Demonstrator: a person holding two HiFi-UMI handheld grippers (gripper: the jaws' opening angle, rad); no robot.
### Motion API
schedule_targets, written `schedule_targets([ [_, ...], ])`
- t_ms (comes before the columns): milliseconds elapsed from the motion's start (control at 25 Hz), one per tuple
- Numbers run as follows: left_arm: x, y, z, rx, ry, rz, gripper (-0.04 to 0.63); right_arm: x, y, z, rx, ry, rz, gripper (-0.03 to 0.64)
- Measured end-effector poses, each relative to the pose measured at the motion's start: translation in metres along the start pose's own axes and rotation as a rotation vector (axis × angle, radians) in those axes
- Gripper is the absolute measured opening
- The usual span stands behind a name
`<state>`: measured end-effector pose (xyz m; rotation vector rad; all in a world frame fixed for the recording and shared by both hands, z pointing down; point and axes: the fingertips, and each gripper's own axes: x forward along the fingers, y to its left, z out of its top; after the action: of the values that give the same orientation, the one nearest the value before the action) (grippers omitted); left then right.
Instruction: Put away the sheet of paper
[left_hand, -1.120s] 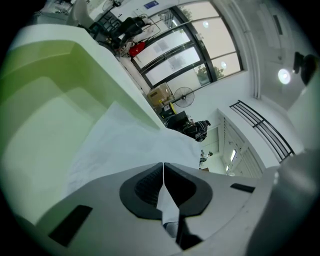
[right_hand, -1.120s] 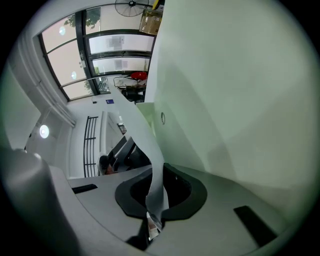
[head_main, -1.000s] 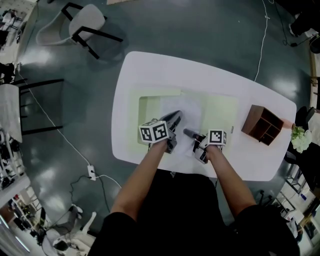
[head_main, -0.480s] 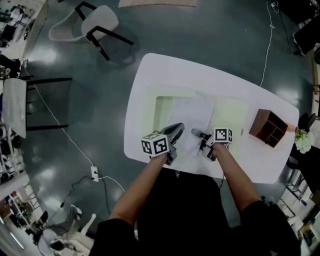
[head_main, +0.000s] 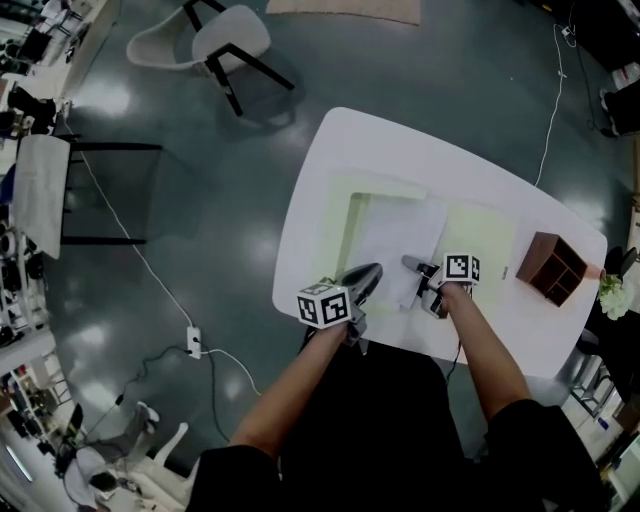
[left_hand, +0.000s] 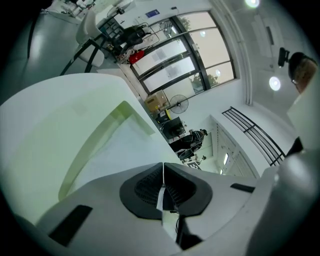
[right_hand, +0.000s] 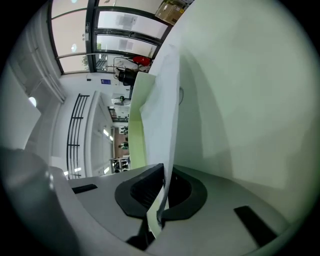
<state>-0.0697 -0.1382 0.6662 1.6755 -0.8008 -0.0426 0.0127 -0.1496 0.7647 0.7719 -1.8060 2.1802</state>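
A dark, glossy floor surrounds one white rounded tabletop, seen from above. Two chairs stand off to the far left: a white one and a black-framed one.

On the tabletop I count one pale green folder lying open, one white sheet of paper on top of it, and one small wooden organiser near the right end.

The sheet's long axis runs away from me toward the far edge, leaning slightly. Its near end is lifted.

I hold two tongs. My right tongs are pinched closed on the sheet's near edge, and the paper rises straight up out of the pads. My left tongs are closed too, just beside the sheet's near left corner. A thin pale sliver shows between their pads, and I cannot tell what it is.
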Motion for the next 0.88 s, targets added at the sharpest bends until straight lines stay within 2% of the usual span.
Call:
schedule_targets([
  [360,-0.025,0.005,0.004,0.011,0.018,-0.025,0.008,0.028,0.021,-0.003,-0.098,0.060,-0.031,0.000],
  [880,-0.055,0.020,0.016,0.011,0.018,-0.030,0.008,0.052,0.036,-0.015,-0.165,0.120,-0.068,0.000],
])
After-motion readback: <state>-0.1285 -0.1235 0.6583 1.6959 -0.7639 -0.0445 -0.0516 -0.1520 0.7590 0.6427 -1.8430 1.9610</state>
